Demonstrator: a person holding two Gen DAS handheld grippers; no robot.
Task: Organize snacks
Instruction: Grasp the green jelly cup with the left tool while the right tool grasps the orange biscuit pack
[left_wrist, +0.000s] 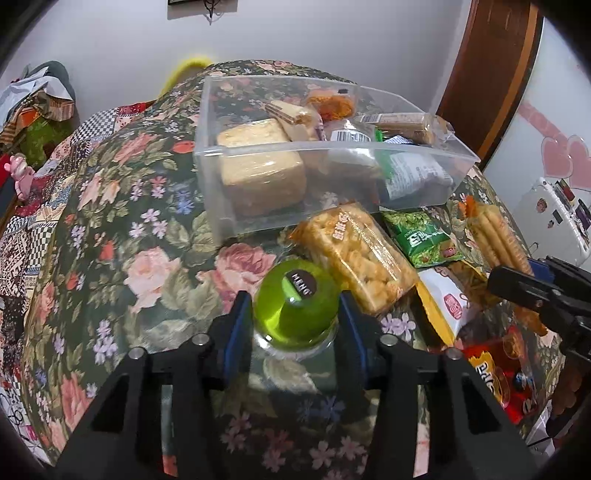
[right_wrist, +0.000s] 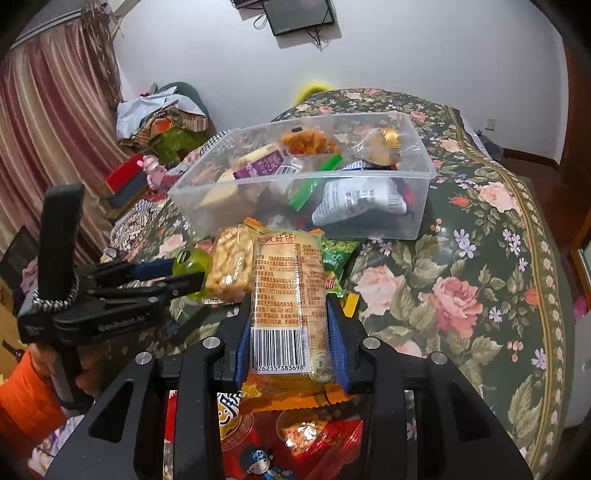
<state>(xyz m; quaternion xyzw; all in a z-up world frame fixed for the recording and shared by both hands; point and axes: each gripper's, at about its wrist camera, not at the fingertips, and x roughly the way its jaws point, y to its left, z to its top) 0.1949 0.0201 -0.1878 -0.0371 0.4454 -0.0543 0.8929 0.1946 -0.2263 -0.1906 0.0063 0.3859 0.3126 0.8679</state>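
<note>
The left tool (left_wrist: 295, 314) straddles a green jelly cup (left_wrist: 295, 302) standing on the floral bed (left_wrist: 122, 229); its blue pads sit right at the cup's sides, though a firm press cannot be told. The right tool (right_wrist: 290, 336) is clamped on an orange-wrapped cracker pack (right_wrist: 288, 295), barcode facing up. Just beyond both lies a pile of loose snacks, including a puffed-snack bag (left_wrist: 358, 254) and a green packet (left_wrist: 424, 236). Farther off, the clear plastic bin (right_wrist: 369, 221) already holds several wrapped snacks.

White wall (right_wrist: 406, 55) w/ mounted dark screen (right_wrist: 301, 14); striped curtain (right_wrist: 48, 110) left; floral bedspread (right_wrist: 461, 258); wood door frame (left_wrist: 491, 74).
</note>
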